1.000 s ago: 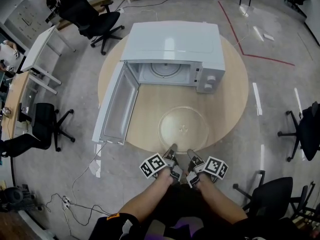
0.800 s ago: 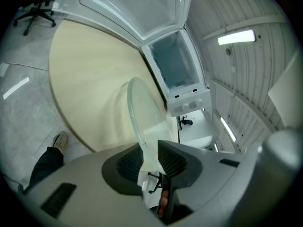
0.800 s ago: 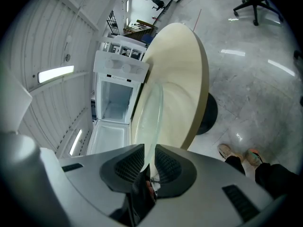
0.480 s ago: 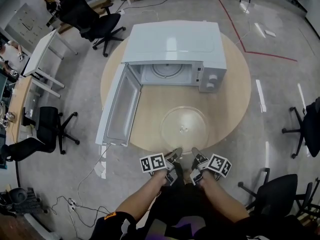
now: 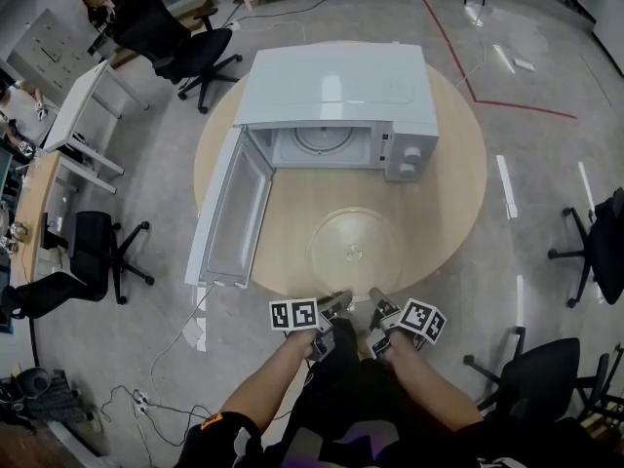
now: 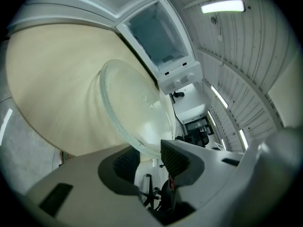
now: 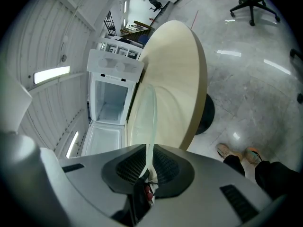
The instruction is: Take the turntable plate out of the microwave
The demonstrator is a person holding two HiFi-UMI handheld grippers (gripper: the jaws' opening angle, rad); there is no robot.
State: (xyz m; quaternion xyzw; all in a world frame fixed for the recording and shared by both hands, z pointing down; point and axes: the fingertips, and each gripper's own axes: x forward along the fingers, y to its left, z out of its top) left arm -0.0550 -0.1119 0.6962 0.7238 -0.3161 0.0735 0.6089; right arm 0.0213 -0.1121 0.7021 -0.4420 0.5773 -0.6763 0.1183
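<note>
The glass turntable plate (image 5: pixel 353 244) lay outside the microwave (image 5: pixel 336 86), flat on the round wooden table (image 5: pixel 453 178). It was in front of the oven's open cavity, and its near rim reached the table's near edge. The white microwave stood on the far half of the table. Its door (image 5: pixel 229 213) was swung wide toward the table's left edge, and a circular ring (image 5: pixel 317 136) showed on the cavity floor.

Both grippers met at the plate's near rim, side by side at the near edge of the table. The right gripper (image 5: pixel 376 301) had its jaws closed on the plate. In the right gripper view the plate (image 7: pixel 146 122) ran edge-on between the ribbed pads, and the right gripper (image 7: pixel 149 151) pinched the rim from both faces.

The left gripper (image 5: pixel 337 302) had its jaws apart, and they had just been opening. In the left gripper view the dark pads of the left gripper (image 6: pixel 150 151) stood clear of each other. The plate's rim (image 6: pixel 137 112) sat at the gap between their tips, with neither pad pressing on it.

Each gripper carried its cube of square markers, the left cube (image 5: pixel 294 314) and the right cube (image 5: pixel 421 321), both just off the table's near edge. The person's forearms reached in from the bottom of the head view. A black office chair (image 5: pixel 180 37) stood on the grey floor beyond the table's far left.
</note>
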